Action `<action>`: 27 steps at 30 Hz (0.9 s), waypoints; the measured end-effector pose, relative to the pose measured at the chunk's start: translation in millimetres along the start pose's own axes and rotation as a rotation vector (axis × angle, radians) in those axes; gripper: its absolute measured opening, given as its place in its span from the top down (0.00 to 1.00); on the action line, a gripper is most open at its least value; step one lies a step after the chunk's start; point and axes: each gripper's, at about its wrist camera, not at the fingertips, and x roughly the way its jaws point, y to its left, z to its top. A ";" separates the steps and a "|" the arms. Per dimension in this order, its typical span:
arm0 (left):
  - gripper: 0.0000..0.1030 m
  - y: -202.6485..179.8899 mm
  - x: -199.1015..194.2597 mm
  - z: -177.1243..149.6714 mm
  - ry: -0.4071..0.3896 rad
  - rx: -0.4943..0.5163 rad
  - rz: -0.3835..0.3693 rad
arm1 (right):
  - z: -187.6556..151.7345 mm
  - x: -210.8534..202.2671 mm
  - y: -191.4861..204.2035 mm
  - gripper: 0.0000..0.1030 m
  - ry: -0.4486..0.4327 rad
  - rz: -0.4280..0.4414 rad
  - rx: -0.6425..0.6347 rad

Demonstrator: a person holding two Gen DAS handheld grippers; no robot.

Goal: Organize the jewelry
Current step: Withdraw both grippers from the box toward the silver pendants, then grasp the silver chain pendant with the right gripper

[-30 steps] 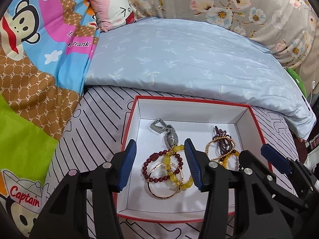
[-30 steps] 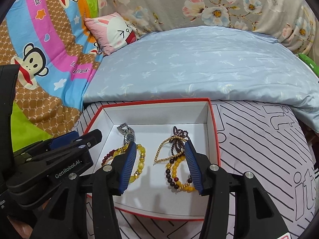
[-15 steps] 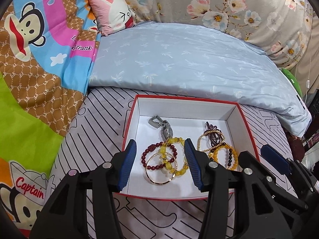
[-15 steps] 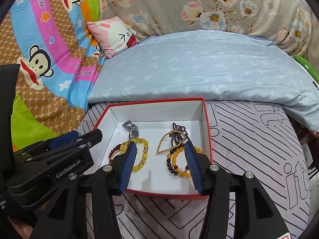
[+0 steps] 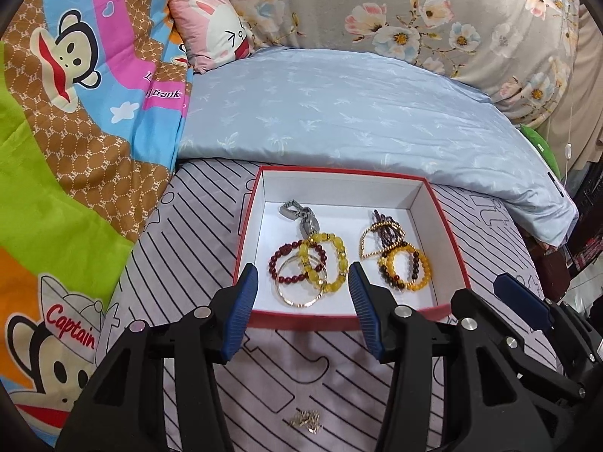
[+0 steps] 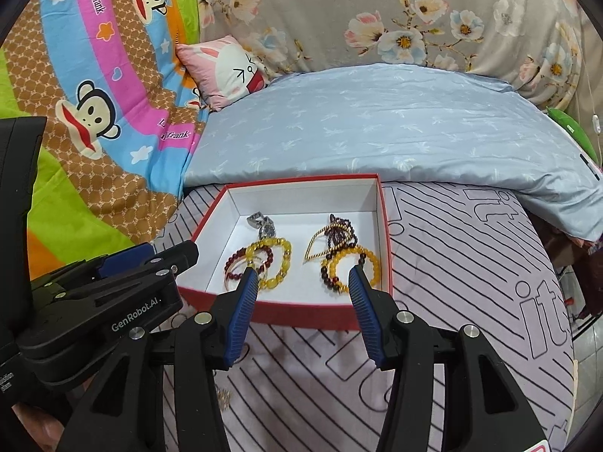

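A red box (image 5: 352, 318) (image 6: 301, 310) with a white inside lies on the striped bed cover. In its left half sit a dark red bead bracelet (image 5: 292, 267), a yellow bead bracelet (image 5: 326, 263) (image 6: 277, 261), a thin gold bangle (image 5: 297, 290) and a silver watch (image 5: 301, 216). Its right half holds an amber-and-brown bead bracelet (image 5: 405, 267) (image 6: 350, 265), a gold chain and dark purple beads (image 5: 382, 226). My left gripper (image 5: 303, 278) and right gripper (image 6: 303, 282) hover open and empty above the box's near edge. A small gold chain piece (image 5: 307, 422) lies on the cover near me.
A pale blue pillow (image 5: 358, 113) lies just behind the box. A cartoon monkey blanket (image 5: 75, 113) covers the left side and a pink rabbit cushion (image 5: 211, 34) sits at the back. The bed's edge falls off at the right (image 6: 573, 301).
Both grippers have pulled back and up from the box, which now looks smaller and farther. The small gold chain piece on the cover has come into view. Jaw widths are unchanged.
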 end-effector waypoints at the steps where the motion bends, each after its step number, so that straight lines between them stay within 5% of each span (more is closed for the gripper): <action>1: 0.53 -0.3 -2.2 -2.9 0.001 0.003 0.001 | -3.6 -2.9 0.3 0.51 0.001 0.001 -0.002; 20: 0.45 29.1 -14.8 -109.7 0.128 -0.033 0.019 | -141.5 -14.5 -12.1 0.53 0.205 -0.028 -0.010; 27: 0.45 29.5 -12.5 -137.2 0.178 -0.027 0.014 | -159.9 -6.0 -8.2 0.59 0.234 -0.024 -0.013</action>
